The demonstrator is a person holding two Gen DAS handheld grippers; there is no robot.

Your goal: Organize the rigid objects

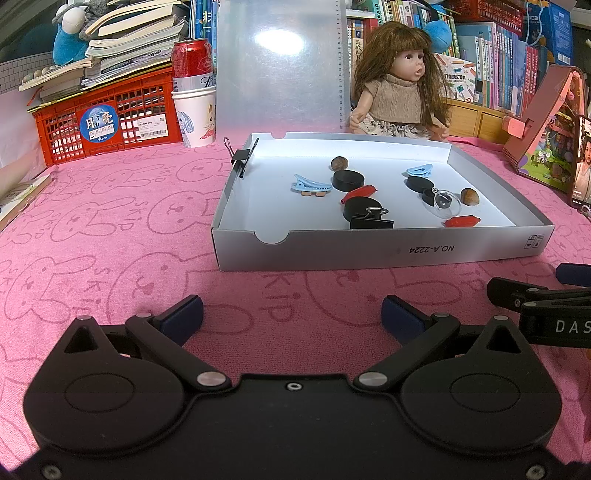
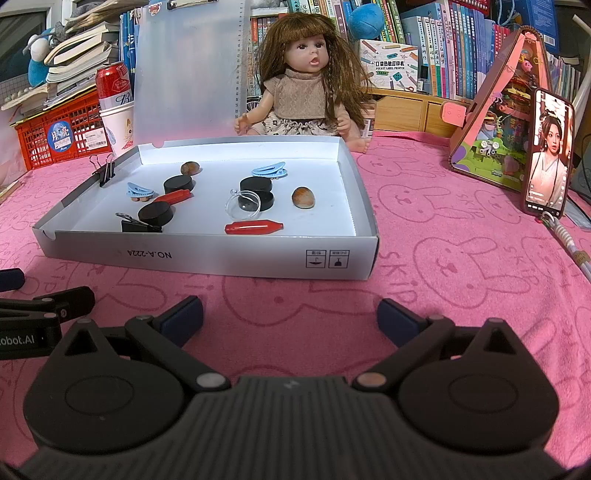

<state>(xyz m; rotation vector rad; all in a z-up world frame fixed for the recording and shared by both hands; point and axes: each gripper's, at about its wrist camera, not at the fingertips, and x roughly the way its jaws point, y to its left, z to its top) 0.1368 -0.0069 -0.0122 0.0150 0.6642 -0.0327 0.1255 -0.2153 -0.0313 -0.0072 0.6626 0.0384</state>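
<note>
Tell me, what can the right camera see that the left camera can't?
Only the right wrist view shows the whole phone and the clip atop the clear board. Only the left wrist view shows the white beads by the books. Both show the doll, the box of small things, and both open grippers: left gripper, right gripper.

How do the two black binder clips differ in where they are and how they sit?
The binder clip on the wall is clamped onto the left wall of the box, handles pointing up. The binder clip on the floor lies loose inside the box near the front wall, touching a black disc, handles lying low. Both are black with wire handles.
</note>
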